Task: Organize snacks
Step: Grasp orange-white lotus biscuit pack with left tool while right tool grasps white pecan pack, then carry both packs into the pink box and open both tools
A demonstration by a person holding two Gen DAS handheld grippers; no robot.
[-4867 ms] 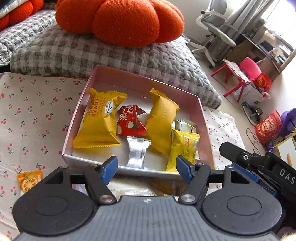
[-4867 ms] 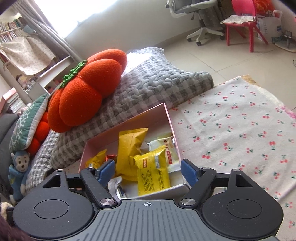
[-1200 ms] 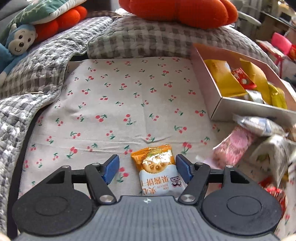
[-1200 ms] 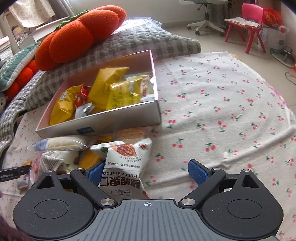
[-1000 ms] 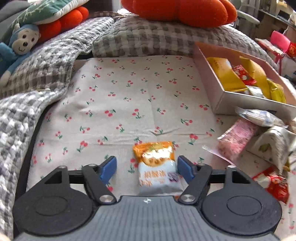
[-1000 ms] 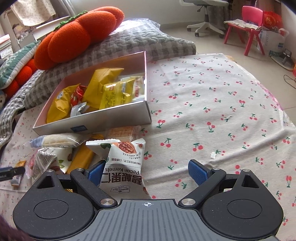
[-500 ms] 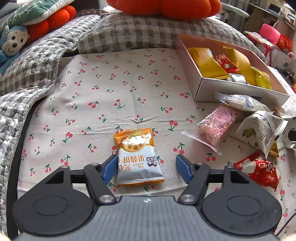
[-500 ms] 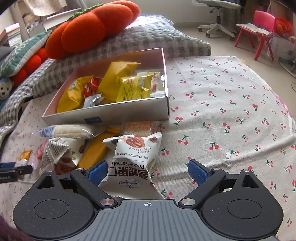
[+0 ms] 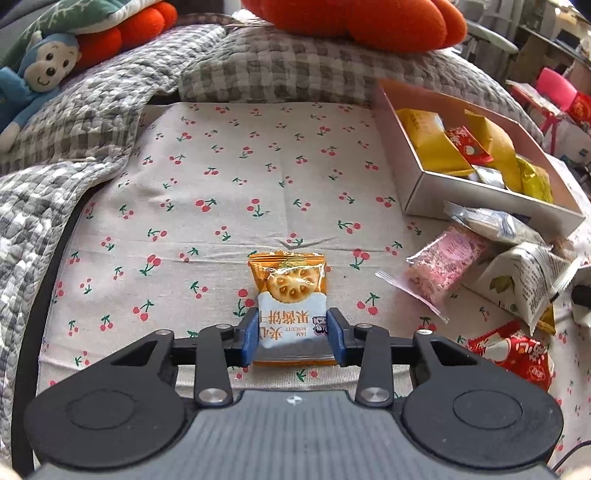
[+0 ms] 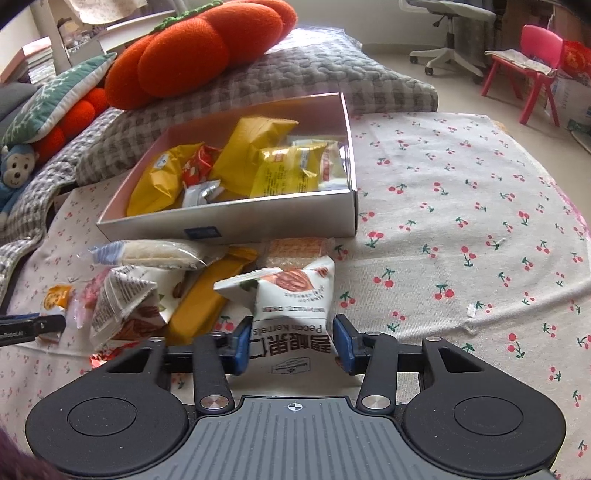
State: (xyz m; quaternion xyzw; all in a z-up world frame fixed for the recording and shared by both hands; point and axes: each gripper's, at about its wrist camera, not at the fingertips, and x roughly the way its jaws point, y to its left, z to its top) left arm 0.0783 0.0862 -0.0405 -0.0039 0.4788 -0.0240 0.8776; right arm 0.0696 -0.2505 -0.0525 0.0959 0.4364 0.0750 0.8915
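Left tool (image 9: 293,338): jaws closing; blue pads against both side edges of the biscuit packet (image 9: 290,295), near its lower end; packet orange and white, lying flat on the cherry-print cloth (image 9: 229,173), well apart from the box.

Right tool (image 10: 291,345): jaws closing; pads pressed on the two sides of the white pecan bag (image 10: 291,299); bag's upper end crumpled and folded over, lying just in front of the box wall.

Box (image 10: 258,223): shallow, pale, pink inside, open on top; sits on the cloth against the grey checked cushion (image 10: 258,88); holds two large yellow packets (image 10: 255,147), a smaller yellow packet (image 10: 288,170), a red wrapper (image 10: 197,162) and a silver wrapper (image 10: 201,192).

Loose pile in front of the box: clear-wrapped cake (image 10: 155,253); long orange bar (image 10: 201,299); cracker pack (image 10: 295,247) touching the box wall; second white nut bag (image 10: 125,302) to the left; pink packet (image 9: 443,264); red packet (image 9: 513,350).

Surroundings: orange pumpkin cushion (image 10: 199,48) on top of the grey cushion; blue monkey toy (image 9: 33,70) at the far left; pink chair (image 10: 528,59) and office chair (image 10: 450,26) on the floor beyond.
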